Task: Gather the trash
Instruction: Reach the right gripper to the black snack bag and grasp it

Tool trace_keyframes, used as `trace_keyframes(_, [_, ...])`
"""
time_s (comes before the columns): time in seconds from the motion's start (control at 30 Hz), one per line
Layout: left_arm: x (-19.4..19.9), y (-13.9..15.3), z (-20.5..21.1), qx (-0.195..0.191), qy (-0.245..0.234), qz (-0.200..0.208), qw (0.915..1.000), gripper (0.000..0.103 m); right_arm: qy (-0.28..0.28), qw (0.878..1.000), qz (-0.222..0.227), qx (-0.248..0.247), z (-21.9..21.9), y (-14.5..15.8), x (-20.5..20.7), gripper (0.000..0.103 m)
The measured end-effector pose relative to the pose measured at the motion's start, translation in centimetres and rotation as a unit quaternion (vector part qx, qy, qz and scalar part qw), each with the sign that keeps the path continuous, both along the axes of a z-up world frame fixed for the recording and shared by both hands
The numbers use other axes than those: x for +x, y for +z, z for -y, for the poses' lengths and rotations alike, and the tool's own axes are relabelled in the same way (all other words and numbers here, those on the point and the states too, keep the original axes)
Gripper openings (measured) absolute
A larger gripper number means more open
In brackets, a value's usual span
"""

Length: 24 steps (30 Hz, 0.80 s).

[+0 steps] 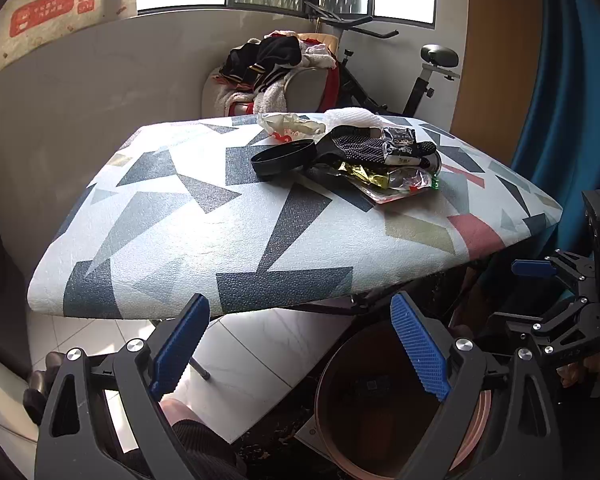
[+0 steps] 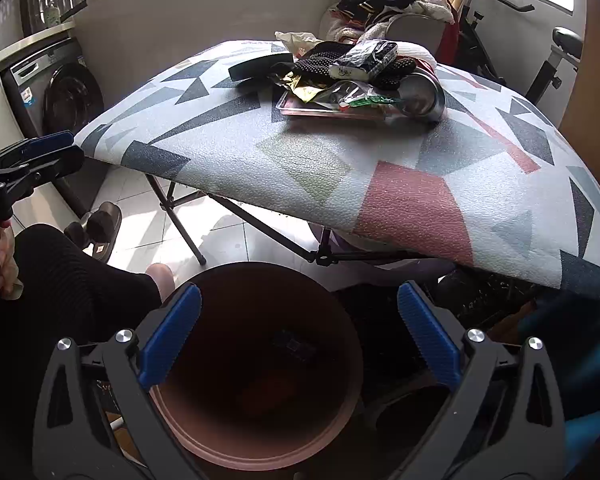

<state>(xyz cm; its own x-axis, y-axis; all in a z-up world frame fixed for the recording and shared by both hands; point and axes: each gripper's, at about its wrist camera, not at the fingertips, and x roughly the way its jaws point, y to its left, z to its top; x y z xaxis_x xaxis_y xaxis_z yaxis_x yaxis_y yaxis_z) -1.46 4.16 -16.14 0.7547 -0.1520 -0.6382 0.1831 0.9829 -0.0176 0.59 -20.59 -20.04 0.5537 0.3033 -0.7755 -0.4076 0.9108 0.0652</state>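
A brown round bin stands on the floor below the table's near edge; a dark packet lies inside it. The bin also shows in the left wrist view. My right gripper is open and empty, directly above the bin. My left gripper is open and empty, below the table edge, left of the bin. On the patterned table lies a pile: wrappers, a black-and-white packet, a dotted glove, a black lid and a crumpled plastic bag.
A metal cup lies on its side beside a flat tray under the wrappers. A washing machine stands left. A chair piled with clothes and an exercise bike stand behind the table. My knee is near the bin.
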Motion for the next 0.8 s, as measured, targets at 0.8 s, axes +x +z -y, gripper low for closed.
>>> trace_keyframes(0.8, [0.3,0.1,-0.1,0.000,0.000,-0.003,1.0000,0.090,-0.059,0.998,0.012,0.000,2.2,1.9,2.3,0.097])
